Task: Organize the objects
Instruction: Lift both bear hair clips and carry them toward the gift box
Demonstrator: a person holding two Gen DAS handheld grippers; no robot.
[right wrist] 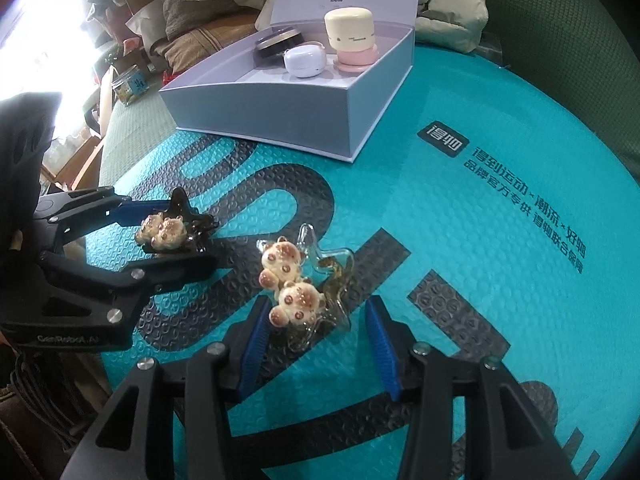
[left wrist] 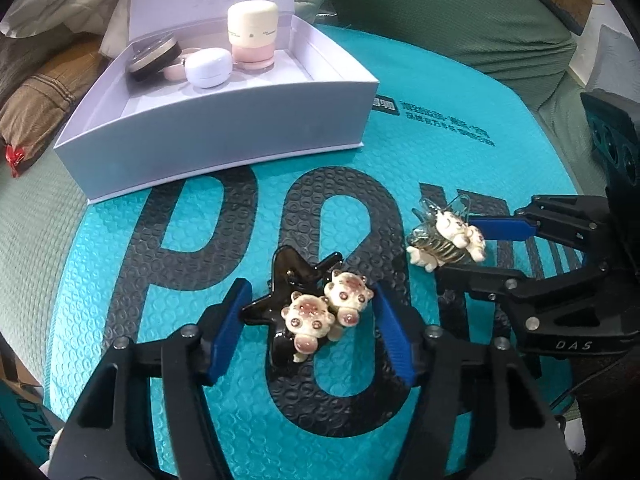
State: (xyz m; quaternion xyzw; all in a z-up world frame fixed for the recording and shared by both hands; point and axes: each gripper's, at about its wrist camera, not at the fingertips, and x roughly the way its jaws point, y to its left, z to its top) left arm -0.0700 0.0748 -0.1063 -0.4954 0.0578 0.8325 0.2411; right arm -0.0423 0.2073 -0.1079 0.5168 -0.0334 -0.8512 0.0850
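Dark hair clip (left wrist: pixel 288 276) on teal mat (left wrist: pixel 100 280), at five o'clock from white box (left wrist: pixel 224 136), pinched in left gripper (left wrist: pixel 306 316) by star tip and bear; clear hair clip (right wrist: pixel 320 264) loose between right gripper's (right wrist: pixel 318 332) parted jaws; uneven bite, so likely twisting free when lifted.

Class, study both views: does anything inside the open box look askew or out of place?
Yes. In the white box, the dark round compact lies tilted, leaning on the items beside it, while the cream-lidded jar stands upright.
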